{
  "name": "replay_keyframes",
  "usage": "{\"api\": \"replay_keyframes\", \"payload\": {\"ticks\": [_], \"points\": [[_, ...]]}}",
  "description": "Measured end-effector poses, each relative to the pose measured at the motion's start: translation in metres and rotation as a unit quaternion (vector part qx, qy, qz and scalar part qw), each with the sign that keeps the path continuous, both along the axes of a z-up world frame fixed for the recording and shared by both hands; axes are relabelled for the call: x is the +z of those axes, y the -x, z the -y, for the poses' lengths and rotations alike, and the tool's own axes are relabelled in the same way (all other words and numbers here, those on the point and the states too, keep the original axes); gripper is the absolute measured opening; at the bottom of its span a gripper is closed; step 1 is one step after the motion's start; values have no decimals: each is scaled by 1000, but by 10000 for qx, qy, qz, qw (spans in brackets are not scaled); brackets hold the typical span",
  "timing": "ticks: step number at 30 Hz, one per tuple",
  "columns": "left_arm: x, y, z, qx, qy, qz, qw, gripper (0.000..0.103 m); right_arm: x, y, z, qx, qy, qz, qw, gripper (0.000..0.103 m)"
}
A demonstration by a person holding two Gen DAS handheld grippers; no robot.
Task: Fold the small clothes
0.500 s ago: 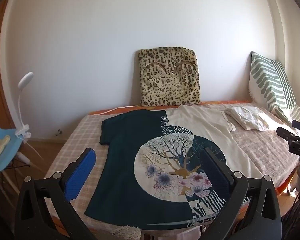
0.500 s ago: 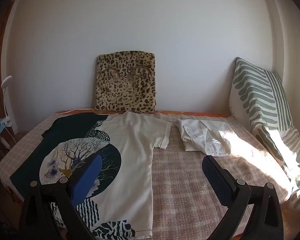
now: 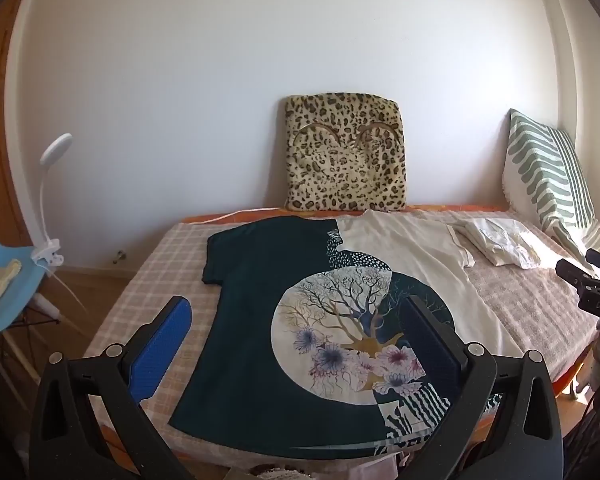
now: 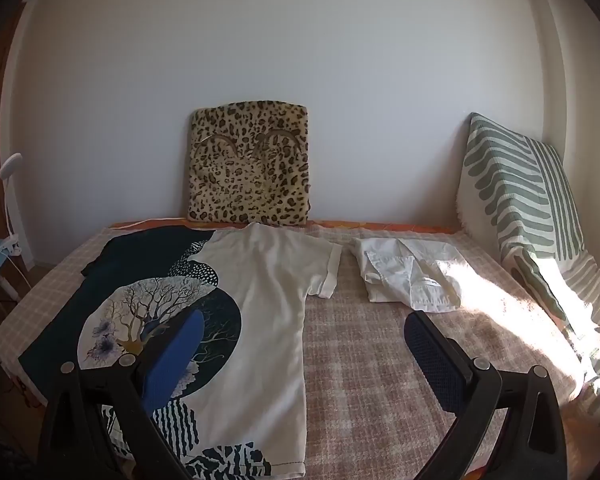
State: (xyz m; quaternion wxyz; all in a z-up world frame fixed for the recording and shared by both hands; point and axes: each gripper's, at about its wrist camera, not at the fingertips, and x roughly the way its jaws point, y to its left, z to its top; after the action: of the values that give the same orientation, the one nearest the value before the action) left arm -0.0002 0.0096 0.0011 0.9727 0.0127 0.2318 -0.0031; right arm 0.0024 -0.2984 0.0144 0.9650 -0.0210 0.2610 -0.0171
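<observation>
A: Where is your shirt lying right now?

B: Your short-sleeved T-shirt, half dark teal and half cream with a round tree-and-flower print (image 3: 340,320), lies spread flat on the pink-and-cream checked bedspread (image 4: 380,380), its neck toward the wall and its hem at the near edge. Beside its cream sleeve you have a loosely folded white garment (image 4: 410,276), close to it but apart.

A: And the 2 grippers?

B: Your left gripper (image 3: 296,346) hovers over the shirt's lower half with its black arms spread as wide as they go, the blue pad on one finger above the bedspread just left of the teal side. Nothing sits between them. Your right gripper (image 4: 304,354) is equally released, one finger over the printed circle, the other over bare bedspread, gripping nothing.

A: Anything behind?

B: A square leopard-print cushion (image 4: 250,162) leans upright against the white wall (image 4: 340,60), and a green-and-white striped pillow (image 4: 520,188) stands at your right end. At your left you see a white clip-on lamp (image 3: 50,200) on a light blue chair (image 3: 8,292).
</observation>
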Motion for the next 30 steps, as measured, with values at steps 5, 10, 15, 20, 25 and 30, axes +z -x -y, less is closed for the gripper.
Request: {"api": "replay_keyframes", "payload": {"ticks": [5, 10, 15, 20, 25, 30], "points": [[2, 0, 0, 28, 12, 12, 10000, 103, 2, 0, 3, 13, -3, 16, 10000, 102], [2, -1, -2, 58, 45, 16, 10000, 103, 4, 2, 3, 9, -35, 16, 10000, 102], [2, 0, -1, 50, 36, 28, 10000, 103, 5, 2, 3, 30, -30, 36, 10000, 102], [2, 1, -1, 51, 41, 44, 10000, 103, 5, 1, 4, 21, -57, 4, 10000, 102], [4, 0, -2, 73, 39, 59, 9999, 103, 6, 2, 5, 4, -59, 33, 10000, 102], [4, -1, -2, 85, 30, 61, 9999, 103, 4, 1, 4, 9, -65, 6, 10000, 102]]}}
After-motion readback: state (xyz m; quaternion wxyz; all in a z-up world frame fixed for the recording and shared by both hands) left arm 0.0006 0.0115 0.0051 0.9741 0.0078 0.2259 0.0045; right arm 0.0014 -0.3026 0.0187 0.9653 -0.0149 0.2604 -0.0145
